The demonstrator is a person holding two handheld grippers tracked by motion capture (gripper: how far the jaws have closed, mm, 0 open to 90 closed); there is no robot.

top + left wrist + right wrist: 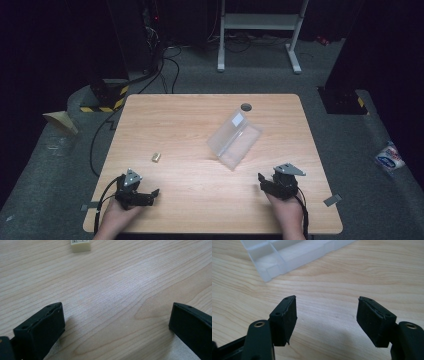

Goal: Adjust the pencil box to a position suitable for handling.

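Table [200, 107]: light wood-grain top, rounded corners, a dark round hole [246, 107] near its far edge, well ahead of the jaws.
Floor [250, 80]: grey carpet on all sides of the table.
White metal frame [260, 22]: two legs on flat feet, standing on the carpet far beyond the table.
Black cables [167, 62]: trailing over the carpet at far left, one running down past the table's left edge.
Yellow-and-black striped base [107, 95]: off the far left corner.
Surroundings: dark; the light falls mainly on the tabletop.
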